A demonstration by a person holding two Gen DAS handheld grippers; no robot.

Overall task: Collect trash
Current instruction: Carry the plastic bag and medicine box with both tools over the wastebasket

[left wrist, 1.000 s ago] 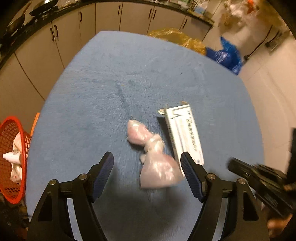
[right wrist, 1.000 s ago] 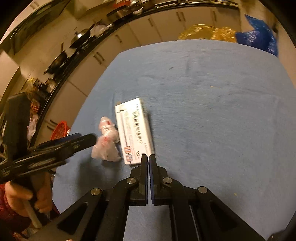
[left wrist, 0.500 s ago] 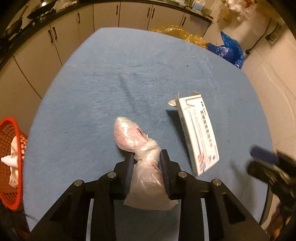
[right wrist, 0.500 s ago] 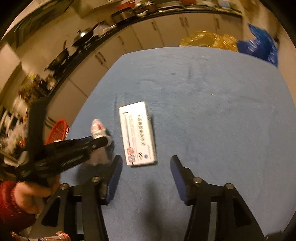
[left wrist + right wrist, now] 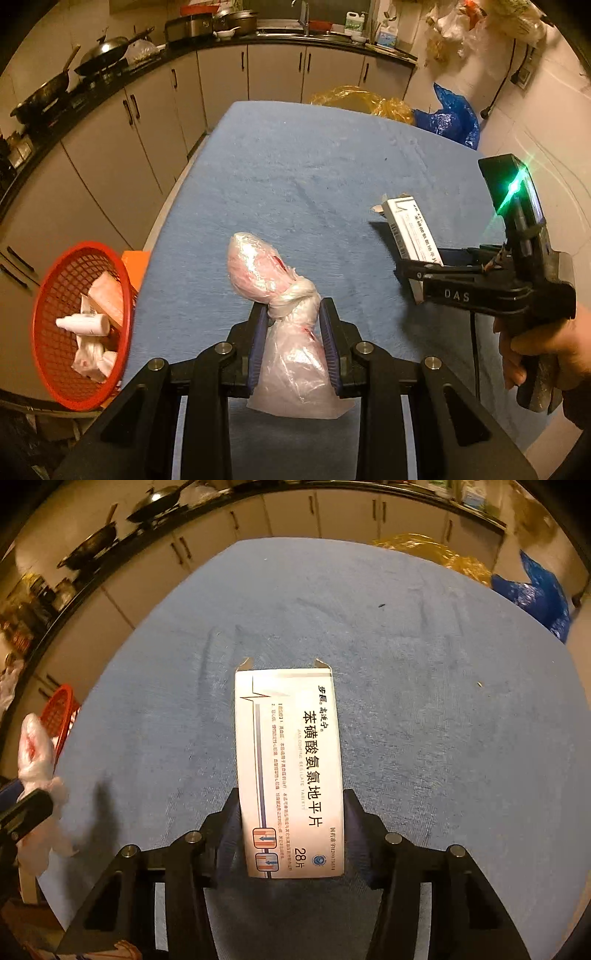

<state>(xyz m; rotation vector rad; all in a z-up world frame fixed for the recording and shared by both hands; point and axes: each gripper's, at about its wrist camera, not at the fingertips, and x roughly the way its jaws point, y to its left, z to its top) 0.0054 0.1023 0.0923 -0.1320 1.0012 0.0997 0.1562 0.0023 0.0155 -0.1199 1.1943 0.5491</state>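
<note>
A knotted clear plastic bag point(image 5: 255, 266) with pinkish contents is held off the blue table point(image 5: 314, 166); my left gripper point(image 5: 291, 314) is shut on it just below the knot. The same bag point(image 5: 33, 760) shows at the left edge of the right wrist view. A white medicine box point(image 5: 288, 738) lies lengthwise on the table between the fingers of my right gripper point(image 5: 291, 801). Its jaws are closing, with the pads against the box's long sides. In the left wrist view the box point(image 5: 410, 229) sticks out ahead of that gripper, which a hand point(image 5: 535, 347) holds.
A red mesh basket point(image 5: 88, 246) with a small bottle and wrappers in it stands off the table's left edge. Yellow point(image 5: 358, 99) and blue point(image 5: 450, 118) plastic bags lie on the floor past the far end. Cabinets and a counter with woks run along the left and back.
My left gripper shut on the plastic bag and lifted it off the table. My right gripper went from shut to open, moved down over the box and now grips its sides.
</note>
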